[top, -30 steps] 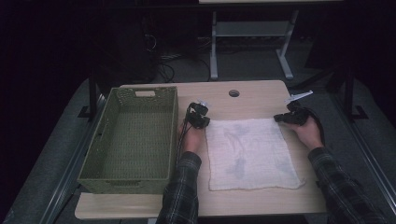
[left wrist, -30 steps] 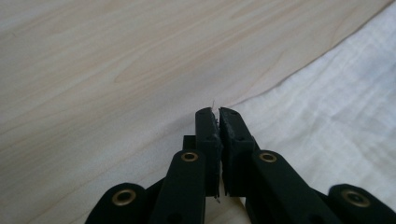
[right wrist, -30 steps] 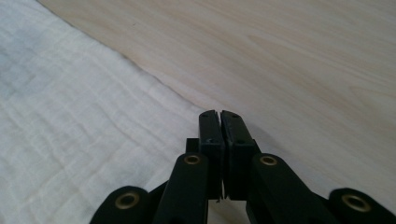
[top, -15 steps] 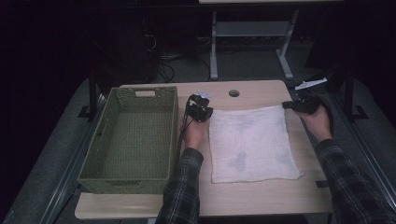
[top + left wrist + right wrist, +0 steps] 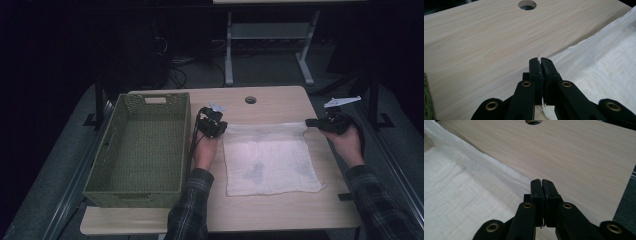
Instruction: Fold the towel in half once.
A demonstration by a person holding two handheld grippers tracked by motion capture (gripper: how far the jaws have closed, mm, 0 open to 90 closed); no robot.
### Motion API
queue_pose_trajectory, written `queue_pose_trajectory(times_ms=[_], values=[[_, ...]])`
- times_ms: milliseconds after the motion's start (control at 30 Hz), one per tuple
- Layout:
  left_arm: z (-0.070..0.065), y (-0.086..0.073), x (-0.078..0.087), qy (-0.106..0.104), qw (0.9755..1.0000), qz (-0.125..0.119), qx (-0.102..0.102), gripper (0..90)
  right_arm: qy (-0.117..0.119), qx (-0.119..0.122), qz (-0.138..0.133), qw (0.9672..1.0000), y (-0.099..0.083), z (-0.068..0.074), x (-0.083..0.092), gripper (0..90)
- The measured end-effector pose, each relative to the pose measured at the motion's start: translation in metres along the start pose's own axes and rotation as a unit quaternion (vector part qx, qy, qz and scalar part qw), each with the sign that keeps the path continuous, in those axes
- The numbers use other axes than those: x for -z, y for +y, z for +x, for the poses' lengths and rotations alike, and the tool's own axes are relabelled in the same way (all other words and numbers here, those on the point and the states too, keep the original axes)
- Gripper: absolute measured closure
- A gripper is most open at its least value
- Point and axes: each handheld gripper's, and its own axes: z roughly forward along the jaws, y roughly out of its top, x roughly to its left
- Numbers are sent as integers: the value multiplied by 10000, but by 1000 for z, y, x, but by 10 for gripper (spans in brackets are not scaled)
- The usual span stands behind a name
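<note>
An empty green basket (image 5: 142, 145) sits on the wooden table (image 5: 280, 210), left side.

One white cloth (image 5: 270, 157) lies on one wooden table (image 5: 280, 102), beside one green woven basket (image 5: 142, 145). Two black grippers are at work, the left gripper (image 5: 214, 126) and the right gripper (image 5: 320, 123), one in each of the person's two hands, with two plaid sleeves reaching in from the near edge. The tabletop has one round hole (image 5: 250, 100), and each gripper carries two black jaws, four in all.
</note>
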Motion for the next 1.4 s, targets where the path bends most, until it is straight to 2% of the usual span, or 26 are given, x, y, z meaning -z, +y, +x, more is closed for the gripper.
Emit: queue_pose_trajectory(times_ms=[200, 267, 467, 600, 733, 1100, 1233, 1333, 1400], values=[[-12, -9, 11, -99, 10000, -8, -12, 875, 65, -48, -70, 9999, -16, 8, 10, 882], [-16, -12, 14, -114, 9999, 45, -91, 875, 89, -80, -63, 9999, -22, 12, 14, 882], [-25, -23, 26, -114, 9998, 46, -145, 875, 125, 79, -104, 9998, -36, 24, 23, 882], [-30, -31, 33, -185, 9998, -25, -84, 876, 130, 152, -140, 9997, -42, 33, 32, 881], [-38, -38, 42, -146, 9997, 21, -175, 876, 181, 211, -201, 9994, -47, 41, 42, 881], [-62, -59, 59, -155, 9992, 116, -360, 877, 185, 386, -66, 9991, -70, 64, 62, 881], [-67, -69, 64, -227, 9989, 206, -343, 877, 249, 330, -90, 9991, -78, 68, 69, 881], [-71, -74, 68, -198, 9987, 245, -404, 877, 301, 334, -82, 9990, -83, 75, 74, 880], [-74, -77, 71, -216, 9986, 246, -409, 877, 293, 419, -65, 9987, -87, 80, 77, 880]])
